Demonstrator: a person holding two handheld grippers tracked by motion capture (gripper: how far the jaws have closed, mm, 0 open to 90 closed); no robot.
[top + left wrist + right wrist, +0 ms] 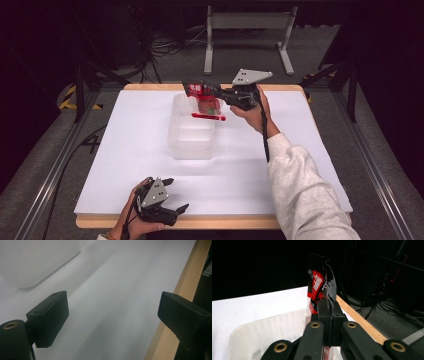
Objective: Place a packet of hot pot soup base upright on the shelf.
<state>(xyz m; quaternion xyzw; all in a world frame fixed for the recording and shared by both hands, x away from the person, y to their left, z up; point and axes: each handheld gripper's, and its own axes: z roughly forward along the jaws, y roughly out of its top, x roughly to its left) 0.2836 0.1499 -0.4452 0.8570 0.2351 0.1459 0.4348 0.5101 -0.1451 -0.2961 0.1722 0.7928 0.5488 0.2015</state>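
Your right tongs (218, 94) are clenched on a red and black snack packet (205, 97), which you hold in the air over the far end of the clear plastic bin (192, 135) that sits on the white worktop (300, 145). In the right gripper view the two black jaws stand pressed together with the packet's (322, 285) foil pinched between them; its upper part rises above the jaws, while its lower part is hidden behind the tongs' linkage, so you cannot tell how far down it hangs. The printing on it is too small and crumpled to read. From the high view the packet's bottom edge seems to lie at or above the bin's rim, but whether it touches the bin cannot be told. The bin's walls are translucent and its inside compartments show only faintly; in the right gripper view its near rim (262, 327) is cut off at the bottom edge. Your left tongs (170, 200) rest low at the near edge of the worktop, well apart from the bin, released, with nothing between the jaws. In the left gripper view they (112, 322) stand wide over bare white surface, with the wooden edge (175, 315) of the worktop beside one jaw and a blurred corner of the bin (32, 262) at the upper left. Your left forearm is cut off by the bottom of the high view.
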